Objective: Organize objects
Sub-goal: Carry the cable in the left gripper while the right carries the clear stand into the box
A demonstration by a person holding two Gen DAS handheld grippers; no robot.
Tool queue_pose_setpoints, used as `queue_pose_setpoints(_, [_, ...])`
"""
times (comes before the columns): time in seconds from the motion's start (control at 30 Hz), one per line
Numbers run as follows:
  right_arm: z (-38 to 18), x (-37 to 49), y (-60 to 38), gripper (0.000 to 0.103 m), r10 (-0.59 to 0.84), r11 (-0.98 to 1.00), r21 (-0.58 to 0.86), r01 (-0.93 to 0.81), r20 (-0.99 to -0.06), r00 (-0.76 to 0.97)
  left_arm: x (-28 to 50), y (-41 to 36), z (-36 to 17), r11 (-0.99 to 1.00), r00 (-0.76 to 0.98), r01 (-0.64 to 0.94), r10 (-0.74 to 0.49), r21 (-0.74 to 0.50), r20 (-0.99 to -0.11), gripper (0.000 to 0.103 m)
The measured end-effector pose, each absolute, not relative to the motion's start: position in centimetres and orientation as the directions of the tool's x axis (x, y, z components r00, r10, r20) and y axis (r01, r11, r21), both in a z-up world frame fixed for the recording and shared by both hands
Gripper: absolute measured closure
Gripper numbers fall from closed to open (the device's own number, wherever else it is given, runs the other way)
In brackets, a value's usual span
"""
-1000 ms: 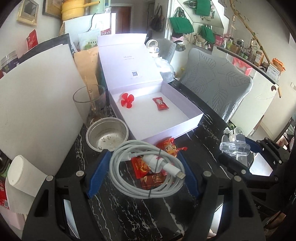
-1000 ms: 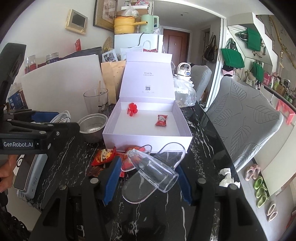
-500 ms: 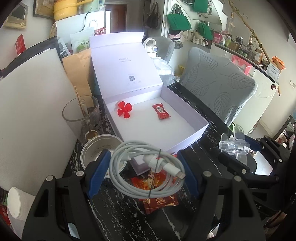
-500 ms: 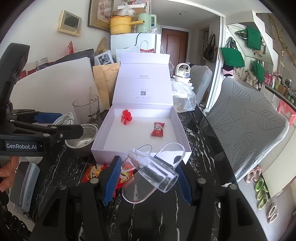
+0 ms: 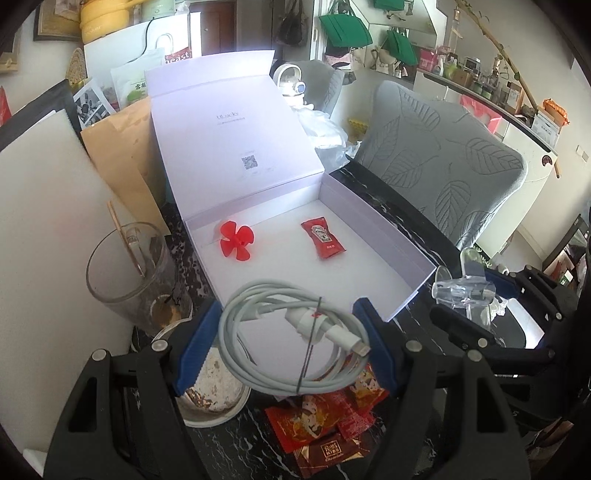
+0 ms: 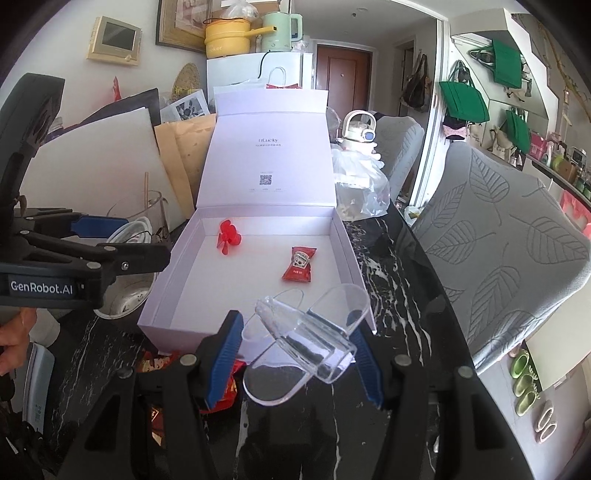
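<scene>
A coiled white cable (image 5: pixel 291 336) was clamped in the left gripper (image 5: pixel 286 345) over the white box's (image 5: pixel 413 254) near edge. A clear plastic stand (image 6: pixel 306 339) was clamped in the right gripper (image 6: pixel 295 354) at that box's near wall.

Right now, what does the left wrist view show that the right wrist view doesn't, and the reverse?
Only the left wrist view shows the left gripper clamping the coiled white cable, plus the chocolate wrapper on the table. Only the right wrist view shows the yellow pot whole, the shoes on the floor and a hand. Both show the open white box holding the red propeller and red packet, and the clear plastic piece gripped by the right gripper.
</scene>
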State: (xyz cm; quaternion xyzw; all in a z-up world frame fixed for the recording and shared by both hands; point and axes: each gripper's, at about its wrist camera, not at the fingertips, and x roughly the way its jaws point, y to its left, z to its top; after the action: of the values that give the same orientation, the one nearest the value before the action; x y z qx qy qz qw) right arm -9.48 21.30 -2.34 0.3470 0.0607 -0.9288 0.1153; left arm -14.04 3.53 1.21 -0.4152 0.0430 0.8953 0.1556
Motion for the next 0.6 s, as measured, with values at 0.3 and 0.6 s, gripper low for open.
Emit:
queue_pose_setpoints(0.3, [-3.2,-14.0,22.0,0.044,-0.177,-0.968,-0.015,0.251,-0.669,-0.722,-18.7,4.8,0.0,-0.944,-0.586,-0.321,0.259,-0.073,-0.768,0.03])
queue_pose_setpoints(0.6, [-3.3,-17.7,22.1,0.044,-0.188,-0.964,-0.021,0.267,-0.658,-0.729,-22.5,6.2,-0.2,-0.944,-0.59,-0.33,0.23,-0.028,-0.774,0.03])
